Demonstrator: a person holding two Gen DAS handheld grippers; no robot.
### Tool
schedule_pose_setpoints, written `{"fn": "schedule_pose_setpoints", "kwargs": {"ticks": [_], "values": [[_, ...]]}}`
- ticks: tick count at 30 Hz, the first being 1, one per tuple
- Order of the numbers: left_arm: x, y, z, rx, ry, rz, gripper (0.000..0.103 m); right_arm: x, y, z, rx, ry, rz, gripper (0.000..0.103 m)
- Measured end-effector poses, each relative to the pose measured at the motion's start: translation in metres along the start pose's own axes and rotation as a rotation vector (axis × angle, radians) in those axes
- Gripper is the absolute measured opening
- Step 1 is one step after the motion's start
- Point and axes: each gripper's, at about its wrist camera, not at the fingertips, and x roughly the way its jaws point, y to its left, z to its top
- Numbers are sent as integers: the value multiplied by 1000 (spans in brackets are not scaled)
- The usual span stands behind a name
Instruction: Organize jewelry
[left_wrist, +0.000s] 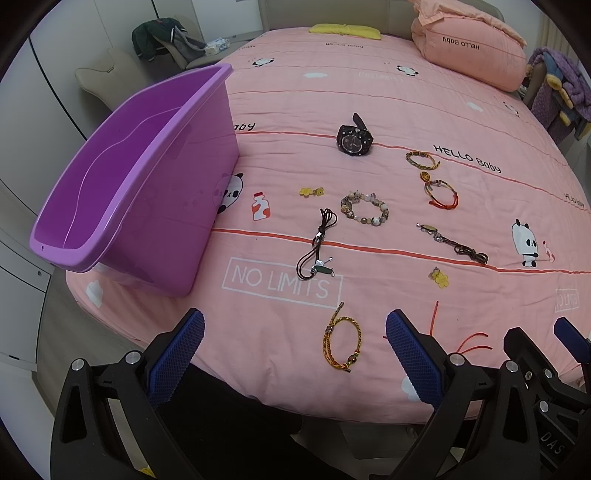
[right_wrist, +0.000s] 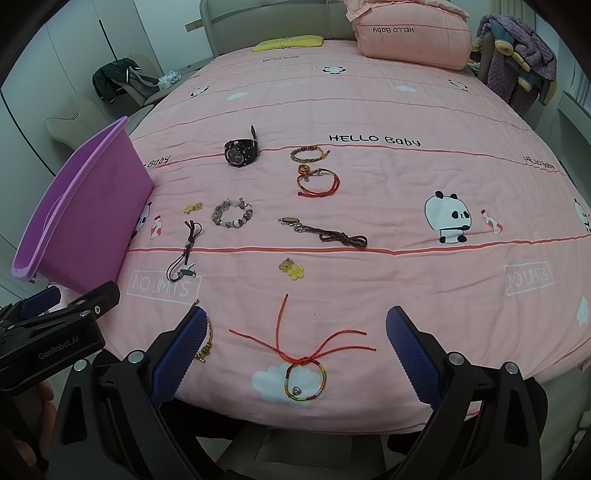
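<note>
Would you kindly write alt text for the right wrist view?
The open right gripper hovers over a red-corded bracelet on a pink bedspread scattered with jewelry and a watch, with a purple bin at left.

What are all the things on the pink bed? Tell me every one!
bin: 1, purple, left on the sheet, nothing visible inside
watch: 1, black, mid bed
beaded bracelet: 1, mixed beads, centre
woven bracelets: 2, gold-brown and red, right of the watch
cord necklaces: 2, dark brown, centre and right
flower charms: 2, yellow, apart
braided bracelet: 1, gold, near edge
string bracelet: 1, red-rainbow, near edge
pillow: 1, pink, far end
left gripper: open
right gripper: open
</note>
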Motion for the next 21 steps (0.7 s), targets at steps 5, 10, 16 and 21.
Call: {"fn": "schedule_pose_setpoints", "kwargs": {"ticks": [5, 10, 16, 21], "values": [[0, 0, 0, 0, 0, 1, 97, 0, 1, -1, -1, 0, 0, 93], [0, 0, 0, 0, 0, 1, 97, 0, 1, 0, -1, -1, 0, 93], [0, 0, 0, 0, 0, 1, 97, -1, 1, 0, -2, -3, 1, 93], [-3, 1, 0, 0, 0, 1, 97, 0, 4, -1, -1, -4, 0, 93]]}}
